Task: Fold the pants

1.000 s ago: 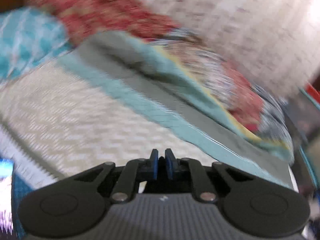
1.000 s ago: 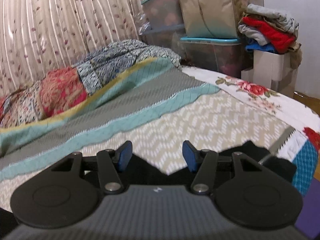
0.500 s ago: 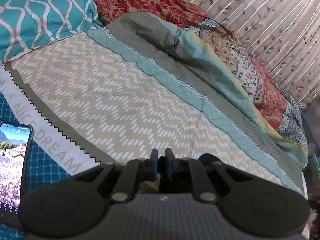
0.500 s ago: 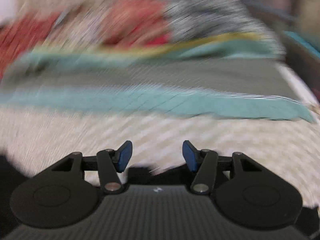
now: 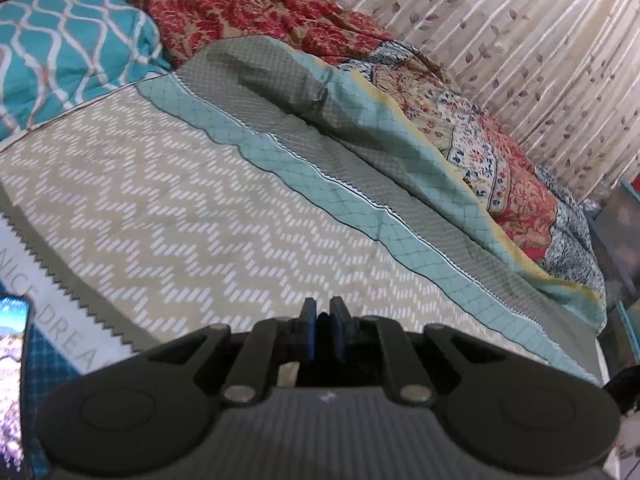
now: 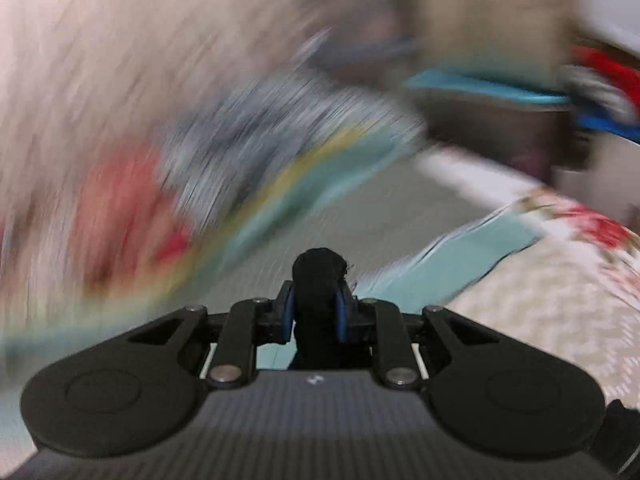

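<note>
The black pants show as a bunched wad of dark cloth [image 6: 318, 276] pinched between the blue pads of my right gripper [image 6: 316, 312], which is shut on them; the right wrist view is heavily motion-blurred. My left gripper [image 5: 323, 330] is shut above the bed, with dark cloth [image 5: 332, 368] showing just under and between its fingers; whether it pinches that cloth is unclear. Most of the pants are hidden below both grippers.
The bed has a beige chevron cover [image 5: 180, 208] with a teal band. A bunched patchwork quilt [image 5: 500, 176] lies along the curtain. A teal pillow [image 5: 68, 48] lies far left. A phone [image 5: 12, 344] lies at the left edge. Storage boxes [image 6: 480, 60] stand at the right.
My right gripper has closed on the black pants and is swinging fast, blurring its view. My left gripper has stayed shut and shifted slightly over the bed.
</note>
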The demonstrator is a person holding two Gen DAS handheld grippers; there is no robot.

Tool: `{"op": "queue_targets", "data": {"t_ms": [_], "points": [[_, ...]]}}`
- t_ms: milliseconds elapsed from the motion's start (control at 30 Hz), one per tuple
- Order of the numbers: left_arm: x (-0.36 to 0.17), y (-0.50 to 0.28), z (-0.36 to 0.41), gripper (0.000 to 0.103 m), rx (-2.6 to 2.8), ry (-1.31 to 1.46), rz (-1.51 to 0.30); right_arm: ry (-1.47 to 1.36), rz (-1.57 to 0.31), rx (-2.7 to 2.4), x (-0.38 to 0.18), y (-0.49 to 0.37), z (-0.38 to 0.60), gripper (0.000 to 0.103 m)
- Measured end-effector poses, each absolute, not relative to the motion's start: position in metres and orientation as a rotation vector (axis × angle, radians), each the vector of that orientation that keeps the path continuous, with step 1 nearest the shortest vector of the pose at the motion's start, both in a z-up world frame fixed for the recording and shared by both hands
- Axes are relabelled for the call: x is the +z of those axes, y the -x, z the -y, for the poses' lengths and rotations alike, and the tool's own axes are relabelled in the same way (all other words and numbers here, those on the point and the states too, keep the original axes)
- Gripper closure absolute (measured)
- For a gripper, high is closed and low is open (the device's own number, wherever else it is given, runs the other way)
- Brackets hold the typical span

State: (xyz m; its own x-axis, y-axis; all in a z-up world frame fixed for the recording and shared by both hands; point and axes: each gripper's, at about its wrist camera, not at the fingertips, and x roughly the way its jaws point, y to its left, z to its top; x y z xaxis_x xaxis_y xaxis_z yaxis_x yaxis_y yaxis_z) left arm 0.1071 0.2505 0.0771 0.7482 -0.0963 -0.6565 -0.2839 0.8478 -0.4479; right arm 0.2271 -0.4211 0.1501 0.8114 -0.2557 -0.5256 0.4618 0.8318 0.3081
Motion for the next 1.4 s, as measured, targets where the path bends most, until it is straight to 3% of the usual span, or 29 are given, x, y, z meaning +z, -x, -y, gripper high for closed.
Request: {"op": "queue_targets", "data": {"t_ms": [33,100,133,167,400,467,567,833,867,900,933,967,1200,1400], "points": [[0.076,-0.111,-0.248,0.093,0.109,0.55,-0.731,-0.497,-0.453,-0.477,0.155,-0.225,0.44,0.074],[0.073,-0.117,-0.241,0.092,0.119,0.521,-0.736,-0.514,-0.439,-0.591,0.151,-0.224,0.463,0.055],[0.074,-0.118,-0.239,0.091,0.125,0.507,-0.731,-0.489,-0.45,-0.648,0.146,-0.223,0.471,0.039],[0.075,-0.117,-0.236,0.09,0.133,0.486,-0.722,-0.46,-0.469,-0.709,0.14,-0.218,0.475,0.035],[0.097,-0.105,-0.236,0.064,0.146,0.376,-0.643,-0.52,-0.589,-0.646,0.104,-0.179,0.485,0.036],[0.106,-0.105,-0.232,0.033,0.109,0.335,-0.622,-0.496,-0.627,-0.582,0.1,-0.177,0.471,0.036],[0.113,-0.114,-0.214,0.0,-0.001,0.256,-0.619,-0.484,-0.671,-0.508,0.093,-0.183,0.46,0.036],[0.077,-0.145,-0.148,0.001,-0.307,-0.084,-0.704,-0.488,-0.688,-0.522,0.089,-0.193,0.468,0.036],[0.071,-0.142,-0.139,0.014,-0.333,-0.133,-0.697,-0.488,-0.685,-0.539,0.09,-0.194,0.473,0.036],[0.064,-0.14,-0.128,0.034,-0.368,-0.19,-0.707,-0.492,-0.682,-0.556,0.089,-0.195,0.479,0.036],[0.057,-0.138,-0.117,0.084,-0.389,-0.246,-0.738,-0.504,-0.683,-0.576,0.089,-0.198,0.486,0.036],[0.049,-0.139,-0.11,0.09,-0.369,-0.283,-0.77,-0.523,-0.685,-0.59,0.089,-0.199,0.492,0.036],[0.079,-0.131,-0.159,0.091,-0.181,0.069,-0.637,-0.59,-0.688,-0.569,0.077,-0.213,0.505,0.036],[0.088,-0.119,-0.187,0.091,-0.039,0.199,-0.602,-0.559,-0.725,-0.506,0.067,-0.245,0.489,0.036]]}}
